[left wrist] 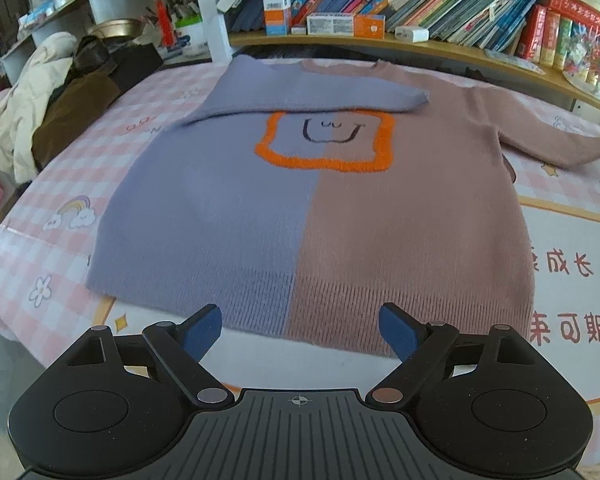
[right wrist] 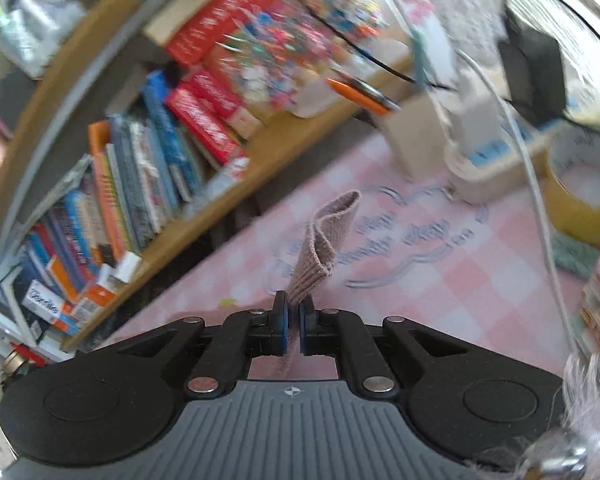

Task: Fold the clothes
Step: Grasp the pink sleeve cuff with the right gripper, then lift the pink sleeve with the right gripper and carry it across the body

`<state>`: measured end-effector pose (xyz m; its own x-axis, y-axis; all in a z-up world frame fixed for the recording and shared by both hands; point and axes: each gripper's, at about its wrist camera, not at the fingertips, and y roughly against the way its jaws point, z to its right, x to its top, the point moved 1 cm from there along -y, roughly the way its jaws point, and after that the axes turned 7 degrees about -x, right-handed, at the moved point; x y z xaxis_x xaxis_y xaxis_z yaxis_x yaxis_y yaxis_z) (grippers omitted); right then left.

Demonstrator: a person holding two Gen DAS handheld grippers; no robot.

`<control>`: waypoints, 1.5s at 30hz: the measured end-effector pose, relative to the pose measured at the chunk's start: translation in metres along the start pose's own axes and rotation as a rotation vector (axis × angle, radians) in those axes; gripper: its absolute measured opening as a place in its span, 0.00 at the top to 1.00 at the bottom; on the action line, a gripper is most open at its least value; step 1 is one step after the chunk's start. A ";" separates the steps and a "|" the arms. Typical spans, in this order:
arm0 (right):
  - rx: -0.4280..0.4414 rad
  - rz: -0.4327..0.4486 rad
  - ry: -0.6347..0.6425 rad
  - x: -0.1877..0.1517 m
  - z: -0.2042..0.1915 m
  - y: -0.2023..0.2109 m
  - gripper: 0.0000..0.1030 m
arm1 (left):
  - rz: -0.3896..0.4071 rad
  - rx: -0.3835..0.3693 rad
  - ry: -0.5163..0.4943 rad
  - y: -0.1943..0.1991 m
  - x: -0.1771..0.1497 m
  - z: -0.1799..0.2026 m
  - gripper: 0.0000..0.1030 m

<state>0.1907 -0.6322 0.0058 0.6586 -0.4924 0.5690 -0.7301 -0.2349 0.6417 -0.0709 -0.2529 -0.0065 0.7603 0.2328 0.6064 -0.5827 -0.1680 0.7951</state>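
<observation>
A knit sweater (left wrist: pixel 300 200), half lavender and half dusty pink with an orange-framed face, lies flat on the pink checked bed cover (left wrist: pixel 60 208). Its lavender sleeve (left wrist: pixel 312 94) is folded across the chest. The pink sleeve (left wrist: pixel 560 142) stretches out to the right. My left gripper (left wrist: pixel 300 330) is open and empty, just in front of the hem. My right gripper (right wrist: pixel 294 316) is shut on the pink sleeve cuff (right wrist: pixel 324 248), which sticks up between the fingers above the bed cover (right wrist: pixel 440 292); this view is tilted and blurred.
A wooden bookshelf (left wrist: pixel 420 40) full of books runs behind the bed. A pile of clothes (left wrist: pixel 52 92) lies at the left. In the right wrist view, a roll of tape (right wrist: pixel 580 200), a white cable (right wrist: pixel 540 200) and boxes lie at the right.
</observation>
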 end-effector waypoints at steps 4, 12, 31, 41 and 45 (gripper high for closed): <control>0.035 0.026 0.044 0.002 -0.028 0.014 0.95 | 0.032 -0.036 -0.018 0.000 0.003 -0.009 0.14; 0.089 0.081 0.106 -0.010 -0.105 0.034 0.95 | 0.109 -0.107 -0.141 0.006 0.016 -0.044 0.14; 0.131 0.089 0.247 -0.100 -0.307 0.002 0.95 | 0.214 -0.177 -0.102 0.007 0.027 -0.201 0.08; 0.144 0.038 0.292 -0.156 -0.378 -0.042 0.95 | 0.205 -0.144 -0.068 0.006 0.026 -0.252 0.08; 0.119 0.003 0.323 -0.178 -0.393 -0.062 0.95 | 0.198 -0.136 -0.069 0.005 0.024 -0.262 0.08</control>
<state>0.1903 -0.2003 0.0663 0.6659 -0.2068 0.7168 -0.7359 -0.3395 0.5858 -0.1305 0.0026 0.0106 0.6428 0.1418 0.7528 -0.7518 -0.0722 0.6555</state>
